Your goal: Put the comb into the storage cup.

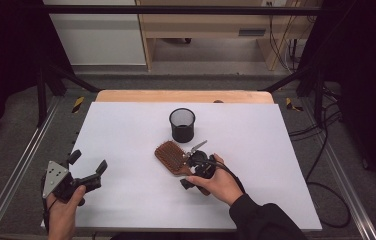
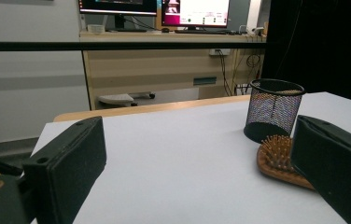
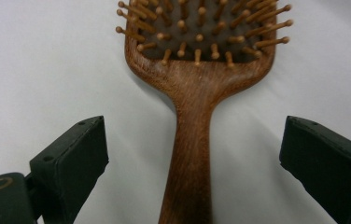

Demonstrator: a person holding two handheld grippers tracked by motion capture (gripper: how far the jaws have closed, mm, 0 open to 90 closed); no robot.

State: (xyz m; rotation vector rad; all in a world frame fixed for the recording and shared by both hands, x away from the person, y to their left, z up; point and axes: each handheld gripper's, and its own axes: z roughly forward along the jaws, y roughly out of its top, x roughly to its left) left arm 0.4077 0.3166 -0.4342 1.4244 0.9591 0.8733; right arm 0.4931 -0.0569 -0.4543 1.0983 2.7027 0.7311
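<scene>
Hairbrush (image 3: 190, 140) between wide right claw (image 3: 192, 158)

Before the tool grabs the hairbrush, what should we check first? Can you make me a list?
1. Right tool open wide enough: ok, both jaws stand apart with gaps beside the handle.
2. Hairbrush handle lined up between the jaws: ok.
3. Hairbrush lying flat on the table, bristles up: ok.
4. Mesh pen cup upright, standing apart from the brush: ok.
5. Left tool out of the way: ok, open near the table's left edge.
6. Pen cup empty inside: cannot tell.
</scene>
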